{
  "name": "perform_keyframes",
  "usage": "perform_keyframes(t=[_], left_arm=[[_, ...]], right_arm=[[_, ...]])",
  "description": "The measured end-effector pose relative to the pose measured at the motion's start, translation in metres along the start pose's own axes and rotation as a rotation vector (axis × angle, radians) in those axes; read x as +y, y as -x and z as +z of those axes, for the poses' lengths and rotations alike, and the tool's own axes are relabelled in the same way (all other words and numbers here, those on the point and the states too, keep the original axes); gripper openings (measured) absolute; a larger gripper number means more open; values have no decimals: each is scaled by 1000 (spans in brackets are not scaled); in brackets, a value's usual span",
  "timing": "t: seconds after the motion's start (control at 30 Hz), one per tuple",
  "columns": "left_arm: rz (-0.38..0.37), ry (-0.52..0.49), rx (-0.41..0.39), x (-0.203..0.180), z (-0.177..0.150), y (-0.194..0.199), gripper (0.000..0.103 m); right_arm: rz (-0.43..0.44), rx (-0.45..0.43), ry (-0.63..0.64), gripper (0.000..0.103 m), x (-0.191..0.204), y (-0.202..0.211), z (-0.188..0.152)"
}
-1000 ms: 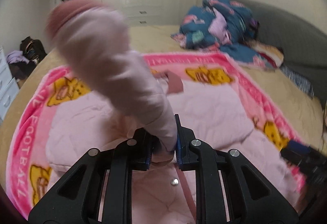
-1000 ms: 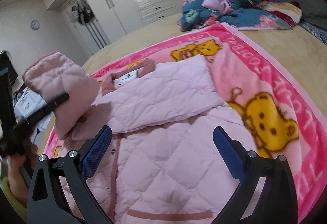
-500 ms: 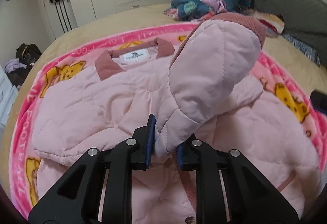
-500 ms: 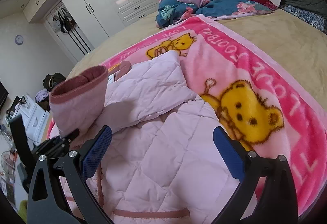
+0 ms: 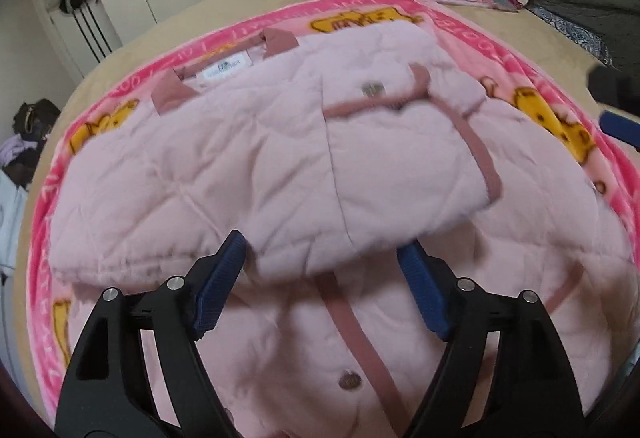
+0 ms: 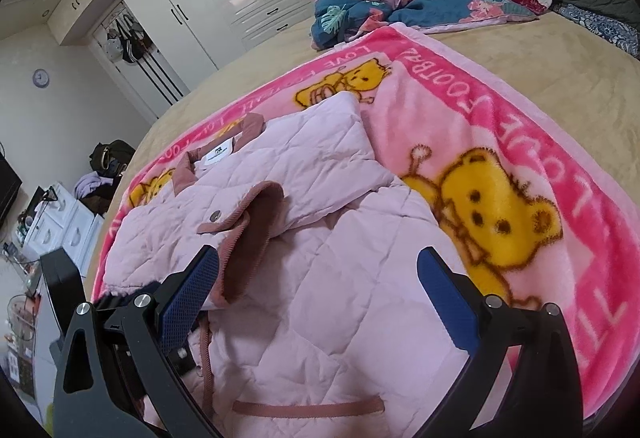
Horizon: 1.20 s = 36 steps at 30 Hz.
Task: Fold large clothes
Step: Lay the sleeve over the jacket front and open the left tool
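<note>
Pink quilted jacket [image 5: 248, 174] lies collar-away on the bed; left gripper [image 5: 320, 286] fingers just spread, sleeve dropped right ahead. Right gripper [image 6: 316, 302] gapes empty over the hem.

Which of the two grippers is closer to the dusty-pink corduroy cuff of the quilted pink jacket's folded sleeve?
Left. The left gripper hangs open beside the folded sleeve just released; its corduroy cuff lies ahead. The right gripper hovers open over the jacket's body, slightly farther right.
</note>
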<state>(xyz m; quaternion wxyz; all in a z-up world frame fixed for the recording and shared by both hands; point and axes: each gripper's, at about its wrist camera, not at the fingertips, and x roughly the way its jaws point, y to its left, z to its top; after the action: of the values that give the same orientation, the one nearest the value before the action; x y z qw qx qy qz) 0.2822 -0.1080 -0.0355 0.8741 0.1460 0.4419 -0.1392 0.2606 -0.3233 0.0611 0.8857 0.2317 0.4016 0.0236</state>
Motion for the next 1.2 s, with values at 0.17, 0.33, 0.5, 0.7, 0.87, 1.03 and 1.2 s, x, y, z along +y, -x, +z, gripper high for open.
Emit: perform_keyframes(t=[0.17,0.33,0.5,0.7,0.87,1.03,1.2], left_arm=[[-48,84,-6,11,-12,17,87],[-19,151,-50,33,-18,42,94],[8,257,-84,68,-21,60,94],[59,330,-114,102,-28,74,94],[96,372,-123,127,-39,80,94],[139,393,-122,145,-49,79,94],[141,429,-117,163,-58,76,94]], right_arm=[[22,10,12,99,7,0,-3],[47,21,25,99,15,-1,-6],[74,55,48,99,27,-8,-13],[90,96,81,99,43,-22,-23],[107,137,93,99,55,-39,-32],[118,173,79,99,60,-58,-41],[129,202,49,99,63,-78,-47]])
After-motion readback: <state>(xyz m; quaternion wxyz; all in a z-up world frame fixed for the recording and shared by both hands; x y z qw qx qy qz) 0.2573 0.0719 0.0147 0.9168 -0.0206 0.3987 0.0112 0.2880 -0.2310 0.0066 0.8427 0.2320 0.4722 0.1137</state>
